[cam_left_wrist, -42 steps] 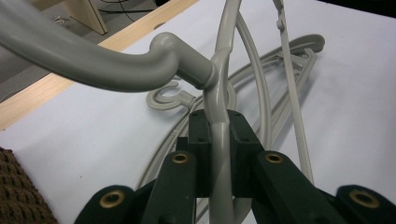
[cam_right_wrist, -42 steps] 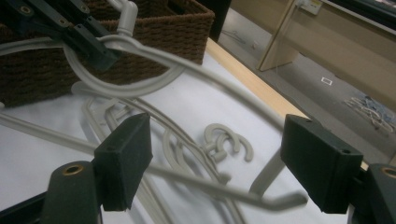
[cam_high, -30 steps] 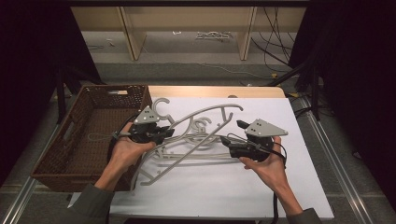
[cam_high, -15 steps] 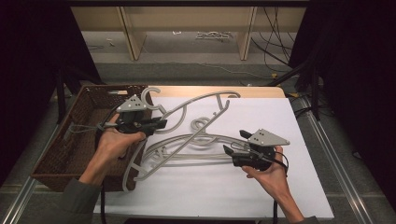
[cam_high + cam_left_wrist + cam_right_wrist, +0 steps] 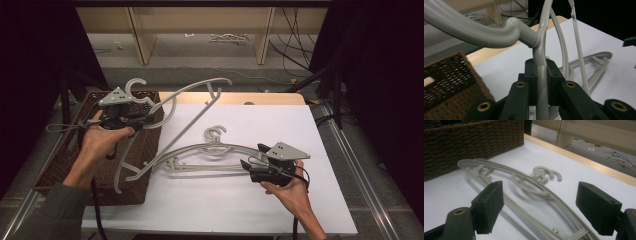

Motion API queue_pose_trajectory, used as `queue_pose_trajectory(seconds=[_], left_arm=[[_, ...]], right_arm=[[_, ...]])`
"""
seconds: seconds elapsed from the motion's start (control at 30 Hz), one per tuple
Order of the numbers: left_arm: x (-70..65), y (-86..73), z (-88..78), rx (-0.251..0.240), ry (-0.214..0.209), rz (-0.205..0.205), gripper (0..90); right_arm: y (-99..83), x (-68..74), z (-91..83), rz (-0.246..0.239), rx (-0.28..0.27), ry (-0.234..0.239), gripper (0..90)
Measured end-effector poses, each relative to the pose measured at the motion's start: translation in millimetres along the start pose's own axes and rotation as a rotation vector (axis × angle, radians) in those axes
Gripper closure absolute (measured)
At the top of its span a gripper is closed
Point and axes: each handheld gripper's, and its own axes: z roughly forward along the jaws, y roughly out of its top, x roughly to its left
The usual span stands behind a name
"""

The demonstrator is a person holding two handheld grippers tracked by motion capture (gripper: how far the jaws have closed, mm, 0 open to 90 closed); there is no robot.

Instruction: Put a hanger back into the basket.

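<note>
Left tongs (image 5: 145, 116) are pinching the neck of a grey plastic hanger (image 5: 192, 102) just below its hook, pads pressed tight on the stem in the left gripper view (image 5: 541, 82). That lifted hanger is hanging tilted over the near edge of the wicker basket (image 5: 60, 165), its hook up by the hand and its long arm slanting out above the white counter (image 5: 280, 210).

Right tongs (image 5: 250, 162) are standing spread, pads well apart in the right gripper view (image 5: 539, 212), pointing at the remaining hangers (image 5: 210, 155), which are lying stacked flat on the counter with their hooks together.

Risk is sitting mostly in the narrow grip. Holding such a long, light frame by one thin round stem is leaving it free to swivel between the pads, so its lower end could be swinging down and catching the basket rim or snagging the stack. Its bottom bar is looking close to the hangers lying on the counter; whether they are touching, I cannot tell, but any tangle would be dragging them toward the counter edge. Spread right tongs closing on the overlapping stack may be gripping two hangers at once.
</note>
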Motion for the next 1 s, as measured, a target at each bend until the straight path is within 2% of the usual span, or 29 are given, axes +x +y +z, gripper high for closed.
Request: queue_pose_trajectory(seconds=[0.03, 0.1, 0.17, 0.2, 0.27, 0.4, 0.43, 0.5, 0.6, 0.7, 0.83, 0.93, 1.0], left_arm=[[9.4, -1.8, -2.5, -0.003, 0.020, -0.005, 81.9], [19.7, -3.5, -5.8, -0.005, 0.050, -0.011, 81.9], [29.5, -4.5, -10.1, -0.014, 0.071, -0.013, 81.9], [29.5, -4.5, -10.1, -0.014, 0.071, -0.013, 81.9], [41.6, -5.4, -17.3, -0.025, 0.091, -0.018, 81.9], [50.9, -6.3, -23.2, -0.019, 0.107, -0.023, 81.9], [56.8, -7.5, -26.1, -0.016, 0.127, -0.005, 81.9], [62.9, -9.4, -28.3, -0.015, 0.136, 0.010, 81.9], [69.0, -12.3, -30.3, -0.017, 0.148, 0.006, 81.9], [77.1, -17.2, -33.2, -0.016, 0.158, 0.022, 81.9], [91.5, -28.1, -38.5, -0.023, 0.173, 0.043, 81.9], [96.5, -34.1, -40.0, -0.017, 0.187, 0.046, 81.9], [104.6, -42.2, -42.6, -0.006, 0.208, 0.043, 81.9]], right_arm=[[-1.0, 0.0, -0.4, 0.002, 0.006, 0.003, 23.0], [-1.3, 0.0, -0.7, 0.000, 0.009, 0.008, 23.0], [-1.9, -0.2, -0.9, -0.002, 0.009, 0.006, 22.8], [-2.2, -0.2, -1.1, -0.002, 0.008, 0.002, 22.8], [-2.9, -0.9, -1.2, -0.001, 0.010, 0.005, 22.8], [-4.6, -2.0, -0.7, 0.004, 0.019, 0.004, 22.7], [-4.6, -2.0, -0.6, 0.003, 0.018, 0.001, 22.7], [-4.8, -1.8, -0.7, 0.003, 0.019, 0.000, 22.7], [-4.9, -1.4, -0.7, 0.001, 0.019, 0.004, 22.7], [-6.0, -1.5, 0.1, 0.002, 0.014, -0.002, 22.7], [-6.6, -2.2, -0.6, 0.002, 0.024, 0.002, 22.7], [-7.0, -2.1, -1.0, 0.004, 0.025, 0.003, 22.6], [-7.1, -2.4, -1.2, 0.003, 0.025, 0.002, 22.3]])
